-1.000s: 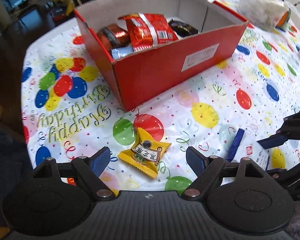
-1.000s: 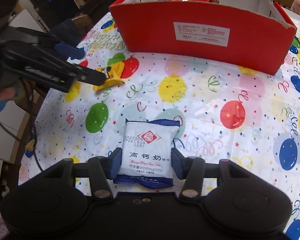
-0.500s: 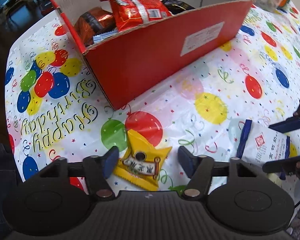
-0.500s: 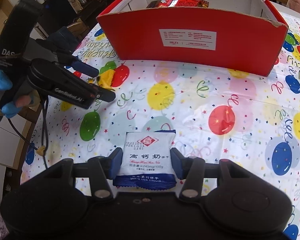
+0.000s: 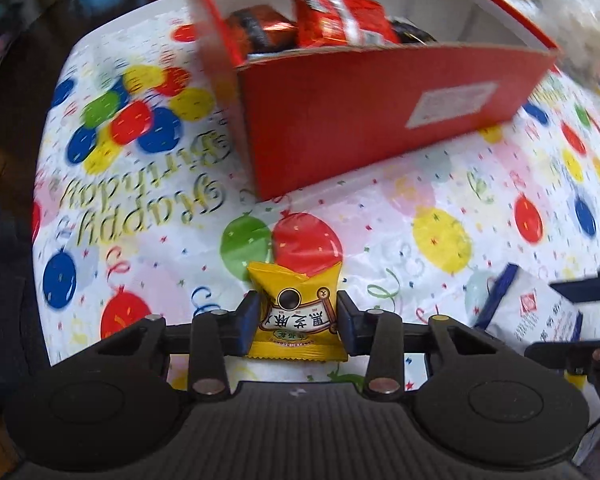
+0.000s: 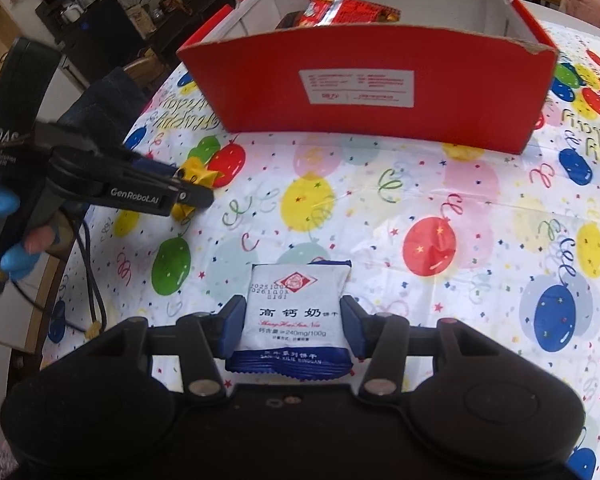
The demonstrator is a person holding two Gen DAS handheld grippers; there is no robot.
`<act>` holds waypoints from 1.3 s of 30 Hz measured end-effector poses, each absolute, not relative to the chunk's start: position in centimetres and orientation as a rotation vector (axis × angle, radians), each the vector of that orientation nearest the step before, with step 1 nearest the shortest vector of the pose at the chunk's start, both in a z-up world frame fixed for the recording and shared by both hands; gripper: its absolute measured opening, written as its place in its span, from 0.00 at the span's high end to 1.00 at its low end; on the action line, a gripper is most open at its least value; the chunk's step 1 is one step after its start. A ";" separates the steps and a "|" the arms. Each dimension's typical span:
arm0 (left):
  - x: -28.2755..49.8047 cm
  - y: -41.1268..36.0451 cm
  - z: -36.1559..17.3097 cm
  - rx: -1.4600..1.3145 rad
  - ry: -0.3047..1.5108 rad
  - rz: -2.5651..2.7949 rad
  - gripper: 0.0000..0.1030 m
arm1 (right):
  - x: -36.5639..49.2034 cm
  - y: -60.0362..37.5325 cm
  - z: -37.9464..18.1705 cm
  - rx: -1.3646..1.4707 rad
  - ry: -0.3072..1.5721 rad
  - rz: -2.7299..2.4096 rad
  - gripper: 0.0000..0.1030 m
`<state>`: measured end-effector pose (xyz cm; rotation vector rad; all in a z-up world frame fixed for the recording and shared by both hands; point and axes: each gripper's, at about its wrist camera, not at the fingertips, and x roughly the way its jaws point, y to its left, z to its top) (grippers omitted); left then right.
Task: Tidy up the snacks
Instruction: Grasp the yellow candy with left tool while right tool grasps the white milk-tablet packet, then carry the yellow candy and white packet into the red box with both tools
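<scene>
Two snack packets sit in front of the red box [image 6: 364,84], each between a pair of blue pads. Yellow candy packet [image 5: 296,316]: on the tabletop [image 5: 400,216] before the box's near corner, inside the left hand-held gripper [image 5: 297,322], whose jaws are closing with both pads already against the packet's sides. White-and-blue biscuit packet [image 6: 294,316]: farther out from the box's labelled long wall, clamped by the right hand-held gripper [image 6: 293,326], pads pressing its two edges. Inside the box, at its left end, lie a red foil bag [image 5: 336,16] and darker wrapped snacks. Balloon-print tablecloth [image 6: 440,216] covers the tabletop around the box.
</scene>
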<state>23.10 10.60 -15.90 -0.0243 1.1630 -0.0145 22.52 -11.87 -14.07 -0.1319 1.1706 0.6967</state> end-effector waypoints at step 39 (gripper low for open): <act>21.5 6.7 -1.6 -0.221 0.834 0.115 0.66 | 27.3 -15.0 -2.5 -0.008 0.804 0.553 0.52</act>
